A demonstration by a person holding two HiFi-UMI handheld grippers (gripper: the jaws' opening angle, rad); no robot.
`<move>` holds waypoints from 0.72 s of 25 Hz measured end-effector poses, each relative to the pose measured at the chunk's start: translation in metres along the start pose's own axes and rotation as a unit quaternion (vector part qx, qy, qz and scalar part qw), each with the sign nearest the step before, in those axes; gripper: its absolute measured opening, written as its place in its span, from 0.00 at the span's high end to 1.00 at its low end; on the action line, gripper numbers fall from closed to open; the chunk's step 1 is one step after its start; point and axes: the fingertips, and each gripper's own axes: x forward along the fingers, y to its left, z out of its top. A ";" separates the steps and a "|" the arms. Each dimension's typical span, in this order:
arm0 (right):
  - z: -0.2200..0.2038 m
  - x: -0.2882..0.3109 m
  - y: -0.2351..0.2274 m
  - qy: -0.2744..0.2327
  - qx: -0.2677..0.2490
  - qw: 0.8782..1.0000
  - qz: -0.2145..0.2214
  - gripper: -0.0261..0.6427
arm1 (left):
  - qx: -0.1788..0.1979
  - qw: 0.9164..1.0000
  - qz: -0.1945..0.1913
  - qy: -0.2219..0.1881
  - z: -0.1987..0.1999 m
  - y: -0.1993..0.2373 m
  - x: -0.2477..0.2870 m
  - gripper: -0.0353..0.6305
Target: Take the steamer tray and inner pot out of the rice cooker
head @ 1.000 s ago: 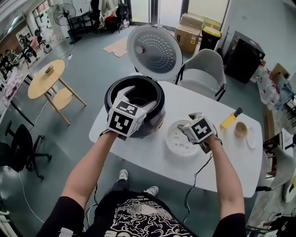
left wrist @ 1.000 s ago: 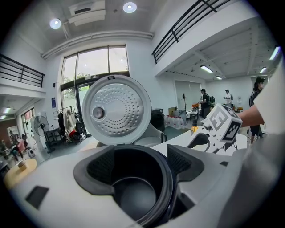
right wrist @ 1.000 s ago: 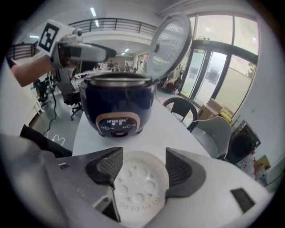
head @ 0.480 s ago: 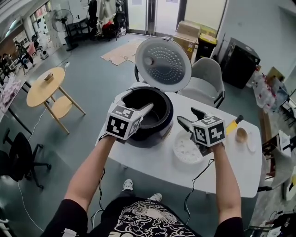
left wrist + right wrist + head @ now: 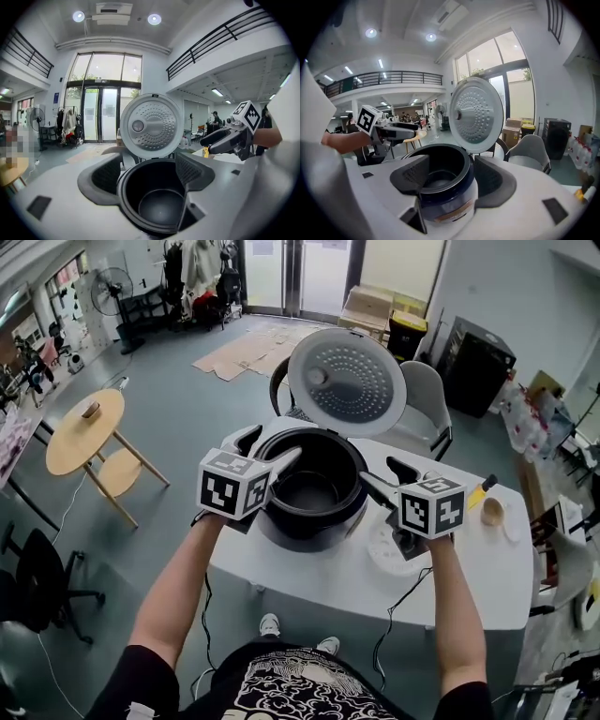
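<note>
I am holding both my left tongs [image 5: 272, 444] and right tongs [image 5: 378, 472] released either side of the round black rice cooker [image 5: 281, 526], its dark metal inner pot [image 5: 309, 491] sitting inside, the white perforated steamer tray [image 5: 378, 551] lying beside it on the white worktop [image 5: 487, 559].

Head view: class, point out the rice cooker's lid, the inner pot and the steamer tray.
lid [image 5: 347, 381], head view, centre of its perforated inner face.
inner pot [image 5: 307, 491], head view, its dark floor.
steamer tray [image 5: 382, 551], head view, its visible white left part.
</note>
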 end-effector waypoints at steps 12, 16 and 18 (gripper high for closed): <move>-0.006 0.033 0.020 0.042 0.146 0.988 0.018 0.49 | -0.158 0.973 -0.137 0.096 -0.020 0.045 -0.005 0.40; -0.015 0.041 0.021 0.064 0.175 0.982 0.022 0.50 | -0.215 0.950 -0.178 0.138 -0.028 0.054 -0.001 0.40; -0.016 0.046 0.021 0.069 0.197 0.978 0.023 0.50 | -0.264 0.933 -0.198 0.144 -0.029 0.063 -0.001 0.40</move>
